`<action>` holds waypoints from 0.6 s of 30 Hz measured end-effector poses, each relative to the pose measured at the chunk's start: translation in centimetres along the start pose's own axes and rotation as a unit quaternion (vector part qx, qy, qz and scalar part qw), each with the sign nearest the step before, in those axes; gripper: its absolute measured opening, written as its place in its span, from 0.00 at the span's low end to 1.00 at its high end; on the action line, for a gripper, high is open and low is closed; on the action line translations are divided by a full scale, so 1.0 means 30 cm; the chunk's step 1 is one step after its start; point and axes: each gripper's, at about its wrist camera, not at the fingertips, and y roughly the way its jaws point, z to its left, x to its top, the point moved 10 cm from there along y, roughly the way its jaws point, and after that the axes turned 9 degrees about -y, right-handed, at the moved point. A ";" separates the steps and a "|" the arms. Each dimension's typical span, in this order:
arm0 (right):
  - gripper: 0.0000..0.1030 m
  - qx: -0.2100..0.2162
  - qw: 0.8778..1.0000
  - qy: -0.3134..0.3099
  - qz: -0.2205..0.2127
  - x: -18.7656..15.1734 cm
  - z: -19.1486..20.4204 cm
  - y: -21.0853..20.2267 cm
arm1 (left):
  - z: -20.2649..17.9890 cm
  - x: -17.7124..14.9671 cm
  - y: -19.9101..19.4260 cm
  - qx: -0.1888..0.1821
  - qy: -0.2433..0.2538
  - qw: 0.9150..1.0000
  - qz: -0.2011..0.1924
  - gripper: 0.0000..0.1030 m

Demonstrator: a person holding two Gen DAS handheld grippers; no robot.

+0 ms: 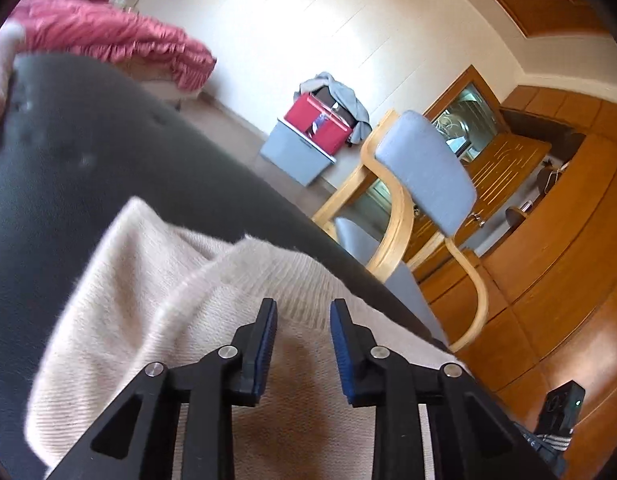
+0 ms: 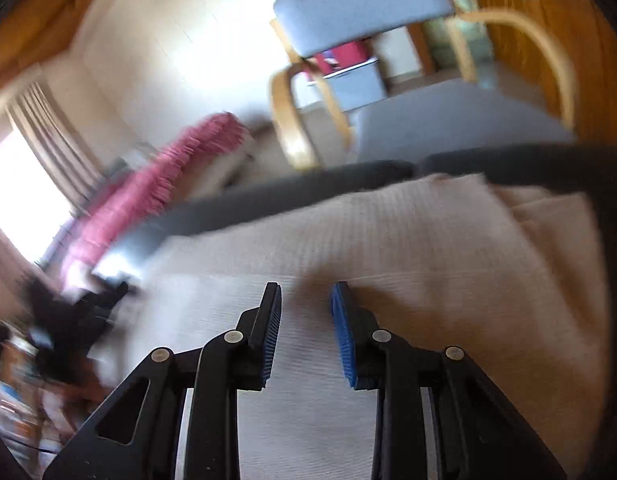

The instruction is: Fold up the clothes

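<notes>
A cream knitted sweater [image 1: 156,304] lies on a dark grey table [image 1: 88,152], with a ribbed edge folded over near the table's far edge. My left gripper [image 1: 303,305] is open and empty just above the sweater's ribbed hem. In the blurred right wrist view the same sweater [image 2: 408,240] spreads flat with a folded layer at the right. My right gripper [image 2: 306,290] is open and empty above the cloth, close to a fold line.
A grey-cushioned wooden chair [image 1: 424,168] stands just beyond the table edge; it also shows in the right wrist view [image 2: 364,4]. A pink bedspread [image 1: 108,28] lies at the back left. A grey box with red bag [image 1: 308,136] sits on the floor. Wooden cabinets [image 1: 548,208] fill the right.
</notes>
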 end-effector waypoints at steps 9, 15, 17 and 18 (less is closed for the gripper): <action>0.28 -0.068 0.988 0.128 -0.053 -0.035 -0.331 -0.170 | 0.103 -0.006 0.029 0.103 0.003 0.995 0.011 0.25; 0.28 -0.076 0.985 0.131 -0.080 -0.017 -0.364 -0.233 | 0.064 0.013 -0.040 0.046 -0.010 0.998 -0.032 0.25; 0.29 -0.073 0.989 0.092 -0.091 0.020 -0.310 -0.245 | 0.029 0.019 -0.112 0.017 0.003 0.997 -0.071 0.27; 0.29 -0.071 0.991 0.064 -0.095 0.040 -0.274 -0.247 | 0.017 0.013 -0.131 0.014 0.014 0.997 -0.076 0.27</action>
